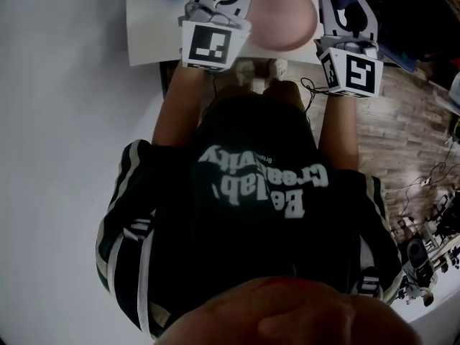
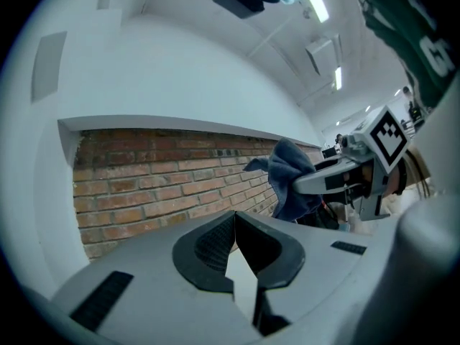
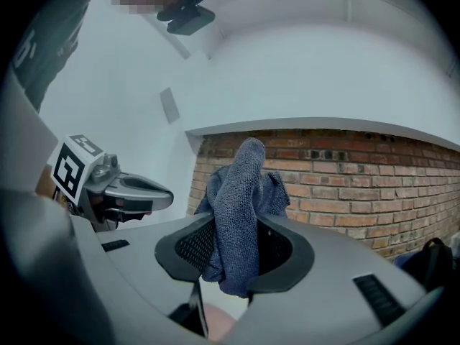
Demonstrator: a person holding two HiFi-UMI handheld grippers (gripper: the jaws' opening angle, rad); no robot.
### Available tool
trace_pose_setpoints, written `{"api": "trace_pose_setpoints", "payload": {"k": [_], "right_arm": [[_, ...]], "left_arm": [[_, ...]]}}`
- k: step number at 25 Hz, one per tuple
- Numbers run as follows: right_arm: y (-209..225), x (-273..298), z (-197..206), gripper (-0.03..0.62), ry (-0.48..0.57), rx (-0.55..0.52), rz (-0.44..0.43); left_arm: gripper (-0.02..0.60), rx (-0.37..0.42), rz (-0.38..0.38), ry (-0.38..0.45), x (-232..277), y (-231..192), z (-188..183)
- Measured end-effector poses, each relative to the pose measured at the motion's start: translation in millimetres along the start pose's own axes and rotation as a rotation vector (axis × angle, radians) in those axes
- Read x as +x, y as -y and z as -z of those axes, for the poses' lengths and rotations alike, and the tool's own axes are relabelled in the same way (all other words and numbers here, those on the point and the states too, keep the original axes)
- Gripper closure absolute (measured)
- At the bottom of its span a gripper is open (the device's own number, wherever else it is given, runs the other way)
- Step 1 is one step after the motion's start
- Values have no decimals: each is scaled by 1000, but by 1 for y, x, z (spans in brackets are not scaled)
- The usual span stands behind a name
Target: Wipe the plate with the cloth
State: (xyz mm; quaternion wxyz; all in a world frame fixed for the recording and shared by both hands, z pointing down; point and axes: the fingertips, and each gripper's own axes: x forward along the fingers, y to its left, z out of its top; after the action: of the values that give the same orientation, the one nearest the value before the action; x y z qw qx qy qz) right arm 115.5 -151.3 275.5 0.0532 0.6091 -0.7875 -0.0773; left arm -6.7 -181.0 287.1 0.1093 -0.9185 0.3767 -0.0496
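Right tongs are gripping the cloth, left tongs are sitting shut and empty, with the plate lying between them at the surface's near edge.

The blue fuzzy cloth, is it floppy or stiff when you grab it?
Probably floppy: the blue fuzzy cloth bunches and folds where the right gripper pinches it. Likely light, since its top stands up above the jaws. Its nubby weave should resist slipping.

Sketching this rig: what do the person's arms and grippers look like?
The left gripper and right gripper are grey, with black ribbed fingers and white cubes bearing black square markers. A thin black cable runs near the right. Sleeves: dark green, white-striped.
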Motion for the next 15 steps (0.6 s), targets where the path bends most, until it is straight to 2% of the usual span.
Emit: {"api": "trace_pose_setpoints", "payload": {"k": [5,11,15], "right_arm": [[-20,4,4,471,-38,7,-18],[-1,17,49,471,-102,24,-53],[-13,26,56,471,-130,5,-98]], "left_arm": [[578,-13,26,-39,-10,-2,12],[578,-50,39,-117,15,14,59],[577,-99,23,-193,5,11,90]]}}
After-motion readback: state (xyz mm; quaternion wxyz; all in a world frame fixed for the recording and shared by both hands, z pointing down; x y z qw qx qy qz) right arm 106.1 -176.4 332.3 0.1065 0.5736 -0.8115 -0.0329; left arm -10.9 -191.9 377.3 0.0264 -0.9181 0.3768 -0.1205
